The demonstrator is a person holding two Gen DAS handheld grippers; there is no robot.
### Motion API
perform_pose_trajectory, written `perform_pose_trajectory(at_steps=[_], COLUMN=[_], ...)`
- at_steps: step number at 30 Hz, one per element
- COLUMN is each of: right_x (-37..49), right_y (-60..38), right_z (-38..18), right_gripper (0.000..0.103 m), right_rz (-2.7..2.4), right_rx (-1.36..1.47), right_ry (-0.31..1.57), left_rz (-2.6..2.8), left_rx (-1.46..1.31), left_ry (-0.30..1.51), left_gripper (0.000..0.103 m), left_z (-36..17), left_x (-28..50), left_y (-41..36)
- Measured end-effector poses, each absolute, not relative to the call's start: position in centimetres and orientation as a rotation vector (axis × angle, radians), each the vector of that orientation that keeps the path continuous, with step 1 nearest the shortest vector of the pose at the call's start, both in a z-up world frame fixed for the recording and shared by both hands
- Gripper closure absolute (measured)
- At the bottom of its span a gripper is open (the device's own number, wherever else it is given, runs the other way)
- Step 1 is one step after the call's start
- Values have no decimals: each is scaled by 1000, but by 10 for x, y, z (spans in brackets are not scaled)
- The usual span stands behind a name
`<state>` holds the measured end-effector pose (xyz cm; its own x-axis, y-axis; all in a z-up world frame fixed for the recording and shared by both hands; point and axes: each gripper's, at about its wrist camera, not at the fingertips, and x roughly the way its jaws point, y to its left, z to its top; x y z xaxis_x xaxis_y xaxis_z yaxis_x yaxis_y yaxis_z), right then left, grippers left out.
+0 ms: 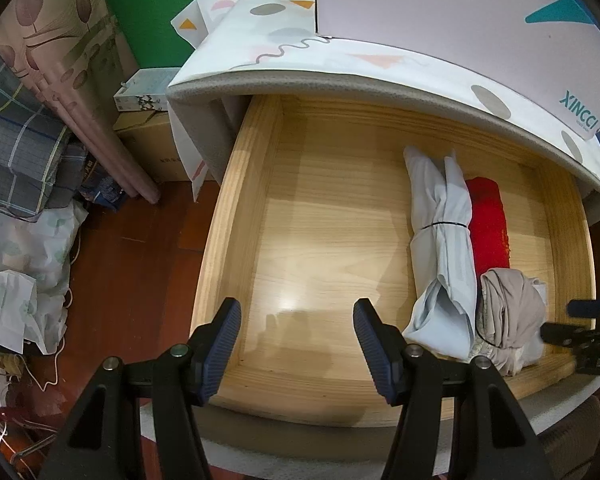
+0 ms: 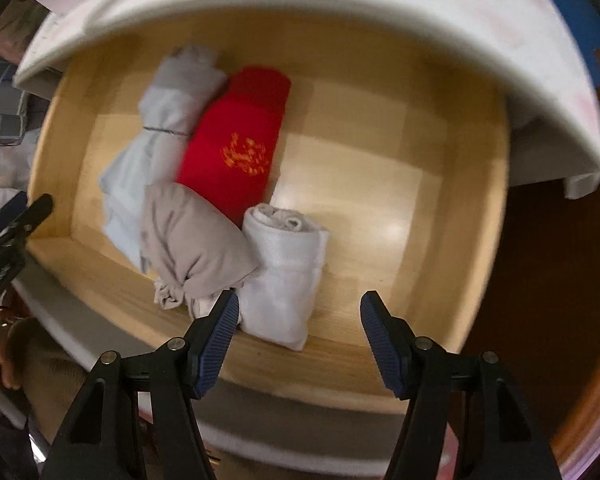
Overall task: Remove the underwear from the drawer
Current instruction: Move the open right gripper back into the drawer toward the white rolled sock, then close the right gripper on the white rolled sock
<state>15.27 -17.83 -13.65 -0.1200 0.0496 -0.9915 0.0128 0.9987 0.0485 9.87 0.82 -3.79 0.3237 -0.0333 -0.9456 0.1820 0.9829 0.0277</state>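
The underwear lies in the open wooden drawer (image 2: 452, 240) as a cluster of rolled pieces: a white roll (image 2: 284, 272), a grey bundle (image 2: 196, 240), a red roll (image 2: 240, 140) with an orange pattern, and a long pale blue roll (image 2: 148, 152) bound by a thin dark band. The right gripper (image 2: 298, 304) hangs just above the white roll, its jaws about half open and empty; its left finger (image 2: 220, 328) sits near the seam between the white roll and the grey bundle, though blur hides whether it touches. The left gripper (image 1: 296, 312) hovers over the bare left part of the drawer floor, also half open and holding nothing, with the clothes off to its right. A patterned white tabletop (image 1: 300, 56) overhangs the drawer's back. Beyond the drawer's left wall are a reddish wooden floor (image 1: 132, 248), cardboard boxes (image 1: 148, 148), and piled bedding (image 1: 24, 144).
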Motion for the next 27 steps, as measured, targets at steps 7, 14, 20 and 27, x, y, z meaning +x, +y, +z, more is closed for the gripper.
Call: perform_pose_trajectory(at_steps=[7, 14, 20, 27], right_x=[151, 155, 156, 154], right_y=[-175, -162, -142, -128], right_z=[-175, -179, -177, -177], right_gripper=[42, 52, 54, 54], right_rz=[21, 29, 68, 91], right_rx=[65, 16, 4, -17], right_ry=[1745, 1722, 1694, 1682], left_rz=[-148, -150, -149, -148], left_rx=[135, 134, 131, 132], left_ry=[1234, 1233, 1234, 1237], left_gripper=[43, 43, 43, 43], left_z=[-38, -38, -38, -38], left_x=[99, 99, 99, 99], left_y=[9, 7, 7, 8])
